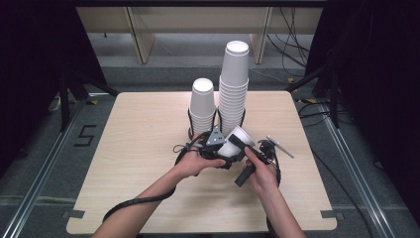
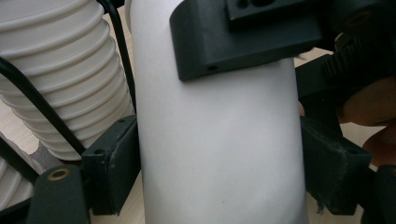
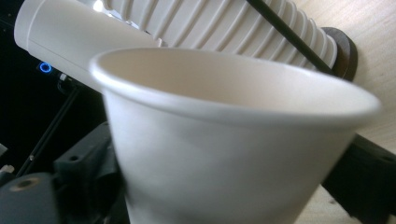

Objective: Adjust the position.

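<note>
Your two hands meet low over the near middle of the wooden table (image 1: pixel 138 148), both grippers on one white paper cup (image 1: pixel 234 142) that lies tilted between them, mouth toward the right. Your left gripper (image 1: pixel 216 148) pinches the cup's body: in the left gripper view its black jaws press on both sides of the cup wall (image 2: pixel 219 154), with a jaw of the other gripper lying across the top of the cup. Your right gripper (image 1: pixel 246 148) has its jaws on either side of the cup below the rim (image 3: pixel 224 93), and they look pressed against it. Just behind the grippers stand two stacks of paper cups in black wire holders: the short stack (image 1: pixel 202 106) on the left and the tall stack (image 1: pixel 233 87) beside it.
</note>
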Demonstrator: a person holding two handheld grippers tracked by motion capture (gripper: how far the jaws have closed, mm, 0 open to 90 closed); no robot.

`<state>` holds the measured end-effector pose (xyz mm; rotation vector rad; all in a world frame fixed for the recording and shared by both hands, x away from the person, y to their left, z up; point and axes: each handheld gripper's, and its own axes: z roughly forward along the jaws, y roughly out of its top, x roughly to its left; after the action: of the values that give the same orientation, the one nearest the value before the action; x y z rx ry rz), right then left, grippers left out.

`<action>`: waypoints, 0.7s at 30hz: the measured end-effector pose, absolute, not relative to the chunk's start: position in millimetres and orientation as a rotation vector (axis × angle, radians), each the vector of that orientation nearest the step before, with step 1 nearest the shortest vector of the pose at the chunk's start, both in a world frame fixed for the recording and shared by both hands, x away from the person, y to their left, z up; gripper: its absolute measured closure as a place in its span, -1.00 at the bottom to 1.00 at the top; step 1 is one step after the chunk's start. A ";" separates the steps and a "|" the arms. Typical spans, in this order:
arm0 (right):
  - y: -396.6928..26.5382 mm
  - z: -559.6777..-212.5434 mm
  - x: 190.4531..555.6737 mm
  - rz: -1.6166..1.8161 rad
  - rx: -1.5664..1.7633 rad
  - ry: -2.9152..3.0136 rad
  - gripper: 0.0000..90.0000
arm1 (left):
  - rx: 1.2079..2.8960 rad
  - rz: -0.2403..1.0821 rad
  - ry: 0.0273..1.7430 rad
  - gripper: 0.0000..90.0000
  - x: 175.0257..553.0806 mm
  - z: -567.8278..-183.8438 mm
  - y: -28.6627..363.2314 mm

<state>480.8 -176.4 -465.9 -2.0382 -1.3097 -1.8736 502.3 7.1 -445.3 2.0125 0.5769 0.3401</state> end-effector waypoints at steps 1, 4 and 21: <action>-176.1 -465.8 480.9 -1.878 -2.037 -1.307 -0.74 | 2.013 0.339 0.578 -0.54 502.4 -445.5 7.0; -176.5 -465.9 480.7 -1.874 -2.036 -1.314 -0.72 | 2.004 0.345 0.577 -0.55 502.5 -445.8 6.3; -176.3 -465.1 479.9 -1.920 -2.049 -1.403 -0.62 | 2.015 0.357 0.573 -0.60 502.4 -445.6 5.8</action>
<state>479.9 -176.3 -465.1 -2.0489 -1.4032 -1.9199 502.4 5.8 -445.6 2.0149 0.5734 0.3567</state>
